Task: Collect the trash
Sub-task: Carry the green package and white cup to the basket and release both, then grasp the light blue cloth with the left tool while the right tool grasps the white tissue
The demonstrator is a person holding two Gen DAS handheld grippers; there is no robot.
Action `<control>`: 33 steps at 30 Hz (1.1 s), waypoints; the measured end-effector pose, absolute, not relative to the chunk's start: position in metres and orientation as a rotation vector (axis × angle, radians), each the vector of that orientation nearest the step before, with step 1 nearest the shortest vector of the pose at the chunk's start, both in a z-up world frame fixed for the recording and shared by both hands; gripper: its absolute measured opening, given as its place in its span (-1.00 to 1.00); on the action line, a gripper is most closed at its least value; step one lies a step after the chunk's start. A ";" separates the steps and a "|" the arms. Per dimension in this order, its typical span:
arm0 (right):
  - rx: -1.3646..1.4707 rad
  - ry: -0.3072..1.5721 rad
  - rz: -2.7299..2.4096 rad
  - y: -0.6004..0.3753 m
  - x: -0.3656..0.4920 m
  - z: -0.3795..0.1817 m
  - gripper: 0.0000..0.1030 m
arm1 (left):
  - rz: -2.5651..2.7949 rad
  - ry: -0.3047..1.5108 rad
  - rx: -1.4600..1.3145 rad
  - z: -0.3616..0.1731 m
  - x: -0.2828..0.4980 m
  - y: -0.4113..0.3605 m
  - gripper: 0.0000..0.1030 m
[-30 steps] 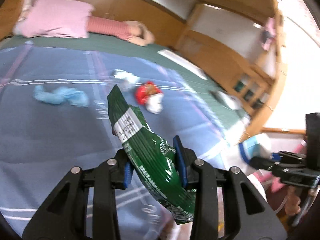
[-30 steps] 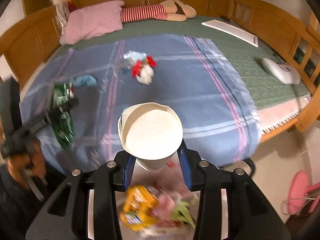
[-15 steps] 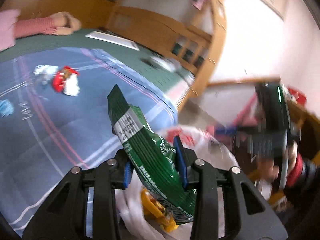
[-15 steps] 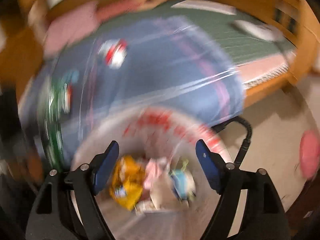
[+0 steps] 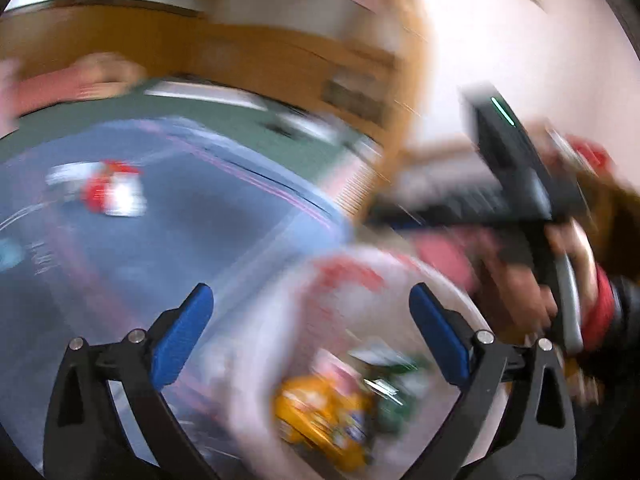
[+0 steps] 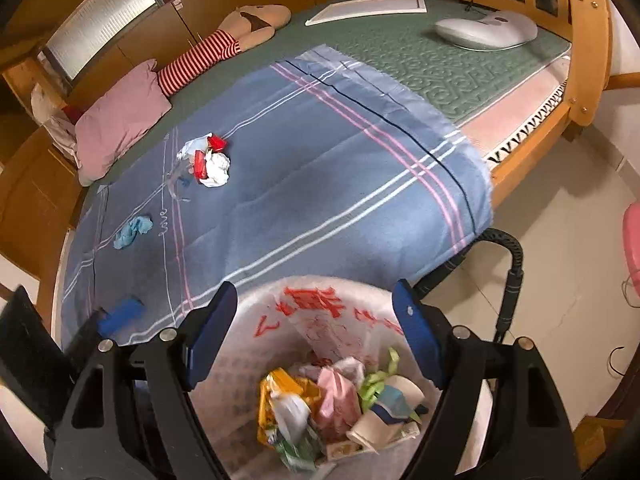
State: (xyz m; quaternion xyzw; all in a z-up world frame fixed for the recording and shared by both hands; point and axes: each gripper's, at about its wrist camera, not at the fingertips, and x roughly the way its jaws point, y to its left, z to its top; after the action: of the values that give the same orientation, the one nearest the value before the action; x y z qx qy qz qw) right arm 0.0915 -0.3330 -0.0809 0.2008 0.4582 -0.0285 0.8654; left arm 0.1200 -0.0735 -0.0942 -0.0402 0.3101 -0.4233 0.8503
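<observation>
A white trash bag (image 6: 312,304) with red characters stands open at the bed's foot, under both grippers. My right gripper (image 6: 315,290) hangs open above it with nothing between its fingers. Inside lie a white paper cup (image 6: 384,412), a yellow wrapper (image 6: 276,392) and several other scraps. In the blurred left wrist view my left gripper (image 5: 310,296) is over the bag (image 5: 348,276), jaws opening and empty; the green wrapper (image 5: 396,392) lies in the bag. On the blanket rest a red-and-white crumpled wad (image 6: 212,164) and a light blue scrap (image 6: 132,232).
The blue plaid blanket (image 6: 320,168) covers a green mattress in a wooden bed frame (image 6: 588,40). A pink pillow (image 6: 120,124), a striped plush doll (image 6: 224,44), a white board (image 6: 368,8) and a white device (image 6: 484,30) lie farther back. A black hose (image 6: 512,272) curves beside the bag.
The left gripper swung right over the bag and let go of the green wrapper, now in the bag. The right gripper opened and dropped the white cup into the bag.
</observation>
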 end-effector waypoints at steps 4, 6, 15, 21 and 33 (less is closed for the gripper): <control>0.367 0.976 -0.048 -0.313 0.119 -0.083 0.52 | -0.220 0.637 -0.169 -0.101 0.161 -0.011 0.59; 0.346 0.986 -0.026 -0.301 0.133 -0.083 0.52 | -0.046 0.651 -0.143 -0.103 0.185 0.008 0.42; 0.262 1.083 0.053 -0.261 0.186 -0.095 0.52 | 0.280 0.768 -0.102 -0.140 0.308 0.088 0.71; 0.205 1.085 0.072 -0.246 0.240 -0.101 0.52 | 0.211 0.871 0.068 -0.170 0.352 0.090 0.46; 0.168 1.098 0.034 -0.197 0.385 -0.155 0.36 | 0.172 0.905 -0.180 -0.163 0.321 0.111 -0.41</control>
State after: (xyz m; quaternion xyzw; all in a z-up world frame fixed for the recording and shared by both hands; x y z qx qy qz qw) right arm 0.3854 -0.1967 -0.1550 0.0798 0.5211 0.0159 0.8496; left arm 0.3209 0.1113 -0.1635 -0.0869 0.4363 0.0827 0.8918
